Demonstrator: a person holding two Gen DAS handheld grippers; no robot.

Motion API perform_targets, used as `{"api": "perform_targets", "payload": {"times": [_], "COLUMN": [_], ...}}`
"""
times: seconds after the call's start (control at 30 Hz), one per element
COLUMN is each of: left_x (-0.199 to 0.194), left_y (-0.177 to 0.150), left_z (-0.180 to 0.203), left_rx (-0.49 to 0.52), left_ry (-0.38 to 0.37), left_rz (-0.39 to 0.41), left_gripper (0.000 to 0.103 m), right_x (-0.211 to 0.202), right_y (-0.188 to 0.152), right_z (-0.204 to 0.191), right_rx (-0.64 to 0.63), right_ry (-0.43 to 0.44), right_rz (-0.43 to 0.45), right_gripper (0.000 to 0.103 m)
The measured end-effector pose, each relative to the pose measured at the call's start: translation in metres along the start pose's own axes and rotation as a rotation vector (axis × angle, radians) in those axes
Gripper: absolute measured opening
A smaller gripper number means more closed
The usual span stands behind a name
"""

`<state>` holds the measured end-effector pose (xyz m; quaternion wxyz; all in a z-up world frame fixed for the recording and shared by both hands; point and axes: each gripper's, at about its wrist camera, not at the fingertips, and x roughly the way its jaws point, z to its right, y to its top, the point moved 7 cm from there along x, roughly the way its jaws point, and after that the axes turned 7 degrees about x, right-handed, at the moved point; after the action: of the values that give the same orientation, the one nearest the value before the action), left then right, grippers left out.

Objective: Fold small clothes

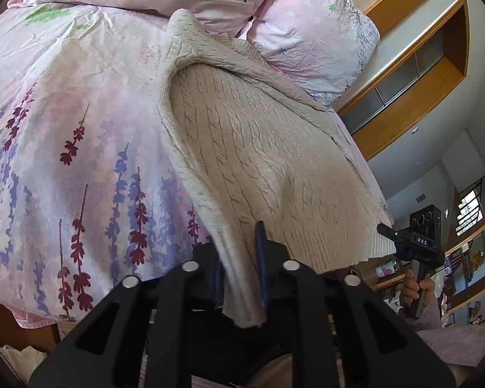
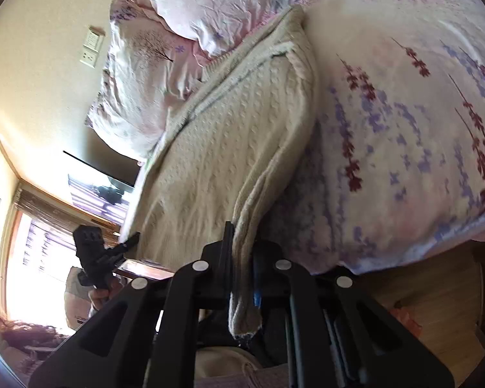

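Note:
A cream cable-knit sweater (image 1: 242, 148) lies spread on the floral bedspread (image 1: 64, 129), its hem at the bed's near edge. My left gripper (image 1: 241, 252) is shut on one bottom corner of the sweater, the knit pinched between its fingers. My right gripper (image 2: 242, 252) is shut on the other bottom corner of the sweater (image 2: 216, 155). The right gripper shows in the left wrist view (image 1: 388, 231) at the hem's far corner; the left gripper shows in the right wrist view (image 2: 129, 241).
Pink floral pillows (image 1: 313, 32) lie at the head of the bed behind the sweater. A wooden headboard shelf (image 1: 420, 74) is on the right. The bed's edge (image 2: 388, 258) drops to a wooden floor (image 2: 436, 307). A bright window (image 2: 32, 258) is left.

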<state>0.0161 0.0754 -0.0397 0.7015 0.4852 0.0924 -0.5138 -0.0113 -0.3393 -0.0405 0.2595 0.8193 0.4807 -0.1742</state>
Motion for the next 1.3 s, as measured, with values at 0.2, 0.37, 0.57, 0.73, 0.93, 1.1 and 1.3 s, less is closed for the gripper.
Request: {"api": "perform_targets", "payload": {"times": [0.2,0.37,0.57,0.73,0.93,1.1,1.3], "left_x": [-0.015,0.008,0.052,0.055,0.092,0.124,0.115], "left_y": [0.098,0.241,0.290,0.252,0.228,0.220,0.273], "left_z": [-0.003,-0.026,-0.090,-0.129,-0.135,-0.124,-0.010], "left_rx": [0.076,0.092,-0.043,-0.143,-0.233,-0.389,-0.244], "left_ry": [-0.010,0.168,0.361,0.181,0.044,-0.090,-0.311], "left_rz": [0.134,0.297,0.207,0.111,0.053,0.032,0.124], "left_gripper": [0.006,0.011,0.073,0.085,0.078,0.025,0.021], "right_x": [-0.016,0.031,0.100,0.083,0.088,0.081,0.035], "right_y": [0.114,0.260,0.292,0.283,0.268,0.258,0.256], "right_z": [-0.060,-0.075,-0.005,0.003,-0.018,-0.021,-0.010], "right_rx": [-0.020,0.101,0.338,0.209,0.117,0.081,0.036], "right_ry": [0.169,0.204,0.000,-0.113,-0.066,-0.059,-0.128], "right_rz": [0.200,0.397,0.321,0.328,0.276,0.255,0.367], "right_gripper": [0.007,0.011,0.059,0.064,0.065,0.066,0.066]}}
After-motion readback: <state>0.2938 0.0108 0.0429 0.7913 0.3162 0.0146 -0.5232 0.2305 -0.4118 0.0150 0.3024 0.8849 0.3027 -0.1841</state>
